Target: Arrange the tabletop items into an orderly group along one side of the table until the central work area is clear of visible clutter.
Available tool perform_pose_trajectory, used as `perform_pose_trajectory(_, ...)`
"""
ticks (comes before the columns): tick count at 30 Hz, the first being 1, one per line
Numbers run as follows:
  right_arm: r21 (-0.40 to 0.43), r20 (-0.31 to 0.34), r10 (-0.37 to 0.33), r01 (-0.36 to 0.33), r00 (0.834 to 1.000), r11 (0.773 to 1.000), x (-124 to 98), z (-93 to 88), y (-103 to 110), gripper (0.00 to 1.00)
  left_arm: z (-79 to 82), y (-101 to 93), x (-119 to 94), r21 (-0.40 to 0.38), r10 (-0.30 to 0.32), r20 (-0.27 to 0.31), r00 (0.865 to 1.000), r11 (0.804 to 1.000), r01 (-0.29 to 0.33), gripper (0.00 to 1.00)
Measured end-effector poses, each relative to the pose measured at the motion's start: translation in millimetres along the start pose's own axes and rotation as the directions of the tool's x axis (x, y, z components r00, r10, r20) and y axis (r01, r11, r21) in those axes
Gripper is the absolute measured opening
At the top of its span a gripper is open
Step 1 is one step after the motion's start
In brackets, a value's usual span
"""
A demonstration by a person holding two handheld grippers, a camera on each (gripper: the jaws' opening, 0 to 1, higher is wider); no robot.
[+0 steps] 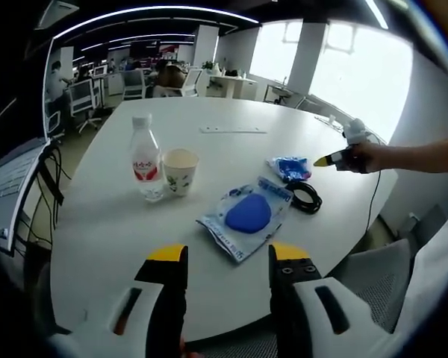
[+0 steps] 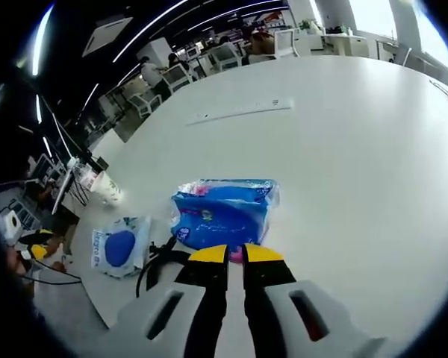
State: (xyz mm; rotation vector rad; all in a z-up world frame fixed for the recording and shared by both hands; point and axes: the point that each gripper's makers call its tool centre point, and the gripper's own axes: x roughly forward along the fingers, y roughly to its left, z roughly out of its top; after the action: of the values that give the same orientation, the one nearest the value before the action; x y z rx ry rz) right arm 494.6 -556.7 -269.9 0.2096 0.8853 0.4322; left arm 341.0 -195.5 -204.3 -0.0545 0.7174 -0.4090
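Hovering over the near edge of the white table (image 1: pixel 119 224), the left gripper (image 1: pixel 225 257) has its jaws apart and holds nothing. Just ahead of it lies a clear pouch (image 1: pixel 246 216) with a blue pad inside, its far right corner touching a coiled black cable (image 1: pixel 305 195). Beyond the cable sits a blue packet (image 1: pixel 290 168). To the left, a water bottle (image 1: pixel 145 160) and a paper cup (image 1: pixel 180 171) stand upright, side by side and almost touching (cup on the right). A flat white strip (image 1: pixel 233 130) lies farther back, well apart from everything. The right gripper (image 2: pixel 235 255) sits at the near edge of the blue packet (image 2: pixel 224 212), jaws nearly together; whether they pinch the wrapper cannot be told. In the right gripper view the cable (image 2: pixel 158 262) lies just left of the jaws, the pouch (image 2: pixel 121 246) beyond it. The far half of the table is open. Office chairs (image 1: pixel 86 101) stand past the far edge.
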Motion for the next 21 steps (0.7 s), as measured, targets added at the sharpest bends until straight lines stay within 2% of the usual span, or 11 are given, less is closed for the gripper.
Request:
perform_pose_trajectory(9,-0.015,0.001,0.016,-0.016,1.000,1.000,0.6,2.4,11.6,0.05,1.0,-2.2,2.8,0.005,-0.016,0.003,1.000,1.000,0.016,0.43)
perform_pose_trajectory(12,-0.028,0.001,0.019,-0.019,1.000,0.999,-2.9,0.3,22.7,0.06,1.1,-2.9,4.7,0.007,-0.023,0.005,1.000,1.000,0.023,0.43)
perform_pose_trajectory(17,-0.062,0.006,0.059,-0.059,0.998,0.996,-0.1,0.9,40.4,0.10,1.1,-4.4,7.7,0.005,-0.032,0.005,0.999,0.999,0.032,0.43)
perform_pose_trajectory(21,-0.097,-0.013,0.085,-0.086,0.996,0.992,5.7,-0.5,44.1,0.13,-0.9,-5.4,10.6,0.002,-0.038,0.001,0.999,0.999,0.038,0.42)
